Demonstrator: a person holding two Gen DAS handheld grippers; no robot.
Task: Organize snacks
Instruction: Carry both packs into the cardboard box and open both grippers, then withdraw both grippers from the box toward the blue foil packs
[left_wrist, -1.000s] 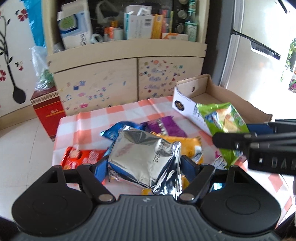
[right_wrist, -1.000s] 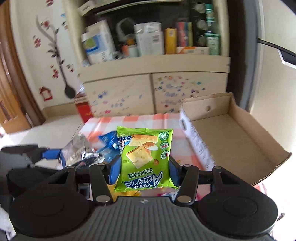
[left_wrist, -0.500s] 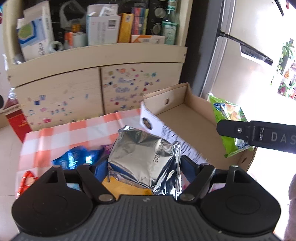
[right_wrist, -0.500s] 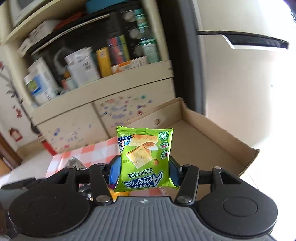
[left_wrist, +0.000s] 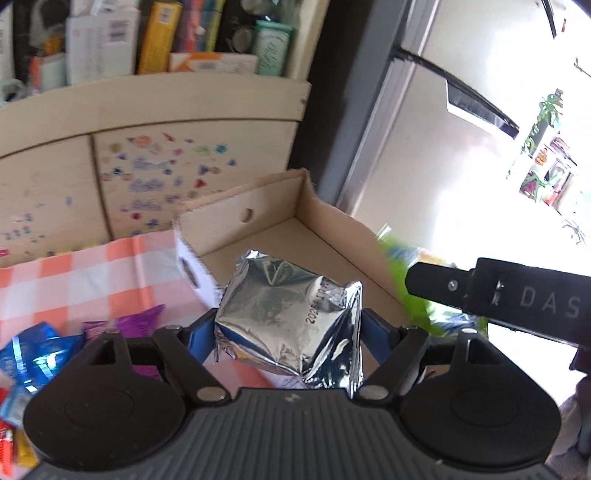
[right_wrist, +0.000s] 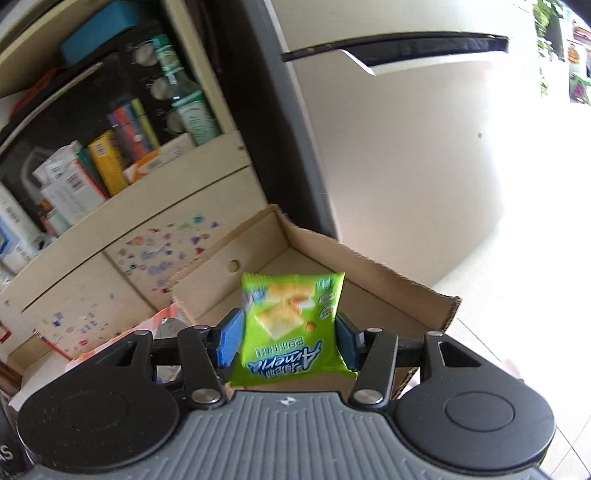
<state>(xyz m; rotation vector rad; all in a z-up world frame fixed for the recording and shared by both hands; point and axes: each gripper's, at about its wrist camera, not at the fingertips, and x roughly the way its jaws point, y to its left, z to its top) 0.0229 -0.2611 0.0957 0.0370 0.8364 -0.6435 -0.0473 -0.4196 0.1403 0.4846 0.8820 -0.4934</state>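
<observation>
My left gripper (left_wrist: 288, 328) is shut on a crinkled silver foil snack bag (left_wrist: 288, 317), held above the near edge of an open cardboard box (left_wrist: 258, 210). My right gripper (right_wrist: 286, 338) is shut on a green snack packet (right_wrist: 291, 325), held over the same cardboard box (right_wrist: 369, 273). In the left wrist view the right gripper's black arm (left_wrist: 498, 295) crosses at the right, with the blurred green packet (left_wrist: 410, 295) behind it. Inside, the box shows only bare brown floor.
Blue (left_wrist: 33, 350), purple (left_wrist: 136, 321) and red (left_wrist: 5, 446) snack packets lie on the checked tablecloth (left_wrist: 85, 273) left of the box. A cream cabinet with stickers (left_wrist: 166, 170) and a cluttered shelf stand behind. A pale fridge door (right_wrist: 406, 147) stands to the right.
Both grippers have swung right from the snack pile toward the box, each still holding its packet. The right gripper has rolled, so its view is now tilted.
</observation>
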